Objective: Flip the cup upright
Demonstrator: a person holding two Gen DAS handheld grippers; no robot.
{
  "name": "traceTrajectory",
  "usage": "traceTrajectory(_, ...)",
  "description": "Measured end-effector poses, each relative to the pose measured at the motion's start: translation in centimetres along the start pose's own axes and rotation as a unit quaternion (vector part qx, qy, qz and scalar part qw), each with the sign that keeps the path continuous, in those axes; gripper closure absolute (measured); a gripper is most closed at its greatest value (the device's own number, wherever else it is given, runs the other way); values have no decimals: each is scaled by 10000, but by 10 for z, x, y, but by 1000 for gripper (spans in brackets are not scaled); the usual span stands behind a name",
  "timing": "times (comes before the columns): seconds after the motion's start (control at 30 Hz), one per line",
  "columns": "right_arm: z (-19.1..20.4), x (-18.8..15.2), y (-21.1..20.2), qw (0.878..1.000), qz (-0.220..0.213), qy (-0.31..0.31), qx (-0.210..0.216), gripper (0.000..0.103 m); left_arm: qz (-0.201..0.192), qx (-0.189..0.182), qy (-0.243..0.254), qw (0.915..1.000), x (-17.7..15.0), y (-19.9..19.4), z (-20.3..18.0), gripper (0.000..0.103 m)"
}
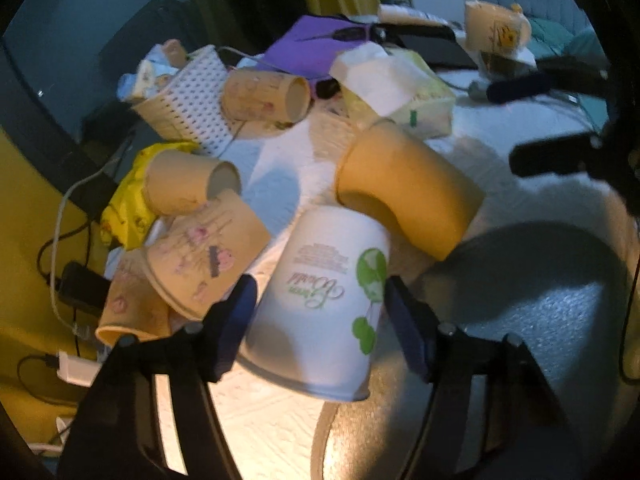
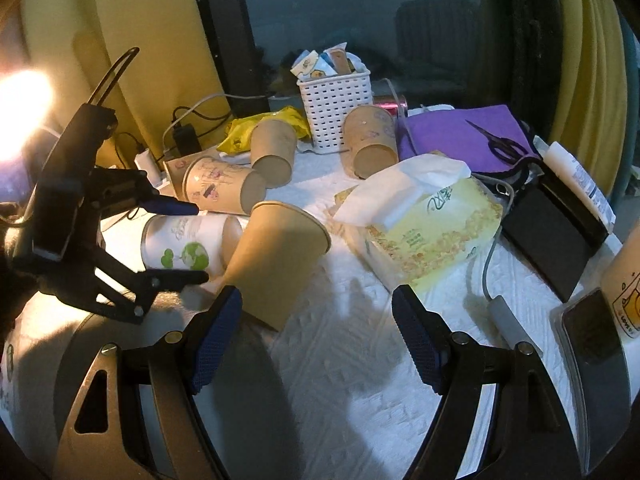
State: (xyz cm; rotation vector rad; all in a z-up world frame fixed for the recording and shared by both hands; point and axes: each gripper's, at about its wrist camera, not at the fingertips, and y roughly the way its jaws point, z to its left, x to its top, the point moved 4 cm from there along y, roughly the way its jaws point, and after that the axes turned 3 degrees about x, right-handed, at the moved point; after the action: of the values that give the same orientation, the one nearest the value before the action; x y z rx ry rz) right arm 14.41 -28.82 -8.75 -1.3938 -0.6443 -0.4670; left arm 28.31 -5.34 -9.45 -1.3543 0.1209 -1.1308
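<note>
A white paper cup with green print (image 1: 320, 304) lies on its side between the fingers of my left gripper (image 1: 318, 320), rim toward the camera. The jaws stand on either side of it; contact is hard to tell. The same cup (image 2: 180, 246) and left gripper (image 2: 196, 240) show in the right wrist view. A plain brown cup (image 1: 404, 188) (image 2: 276, 256) stands tilted beside it, mouth up. My right gripper (image 2: 316, 336) is open and empty just in front of that brown cup.
Several more brown cups (image 2: 272, 152) lie on their sides on the white cloth (image 2: 352, 360). A tissue pack (image 2: 424, 224), white basket (image 2: 334, 114), purple folder with scissors (image 2: 460, 136), black box (image 2: 552, 236), cables and charger (image 2: 184, 136) crowd the table.
</note>
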Motion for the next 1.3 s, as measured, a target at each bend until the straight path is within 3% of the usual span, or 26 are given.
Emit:
traceTrajectory(0.3,16,-3,-28,9998,-150,-104,27,23,-351,63,-318,9989,-15,-60,-14,36)
traceTrajectory(0.57,37,-21,-54,9996,-175,-226,72,23,-636,34,-477,9968,-41,-111,-69,36)
traceTrajectory(0.9,57,-64,-81,9996,-10,-255,156,23,-545,-365,-303,9974,-66,-128,-131,36)
traceTrajectory(1.3,59,-99,-81,9992,285,-223,161,23,-312,-661,127,9972,-76,-113,-166,36)
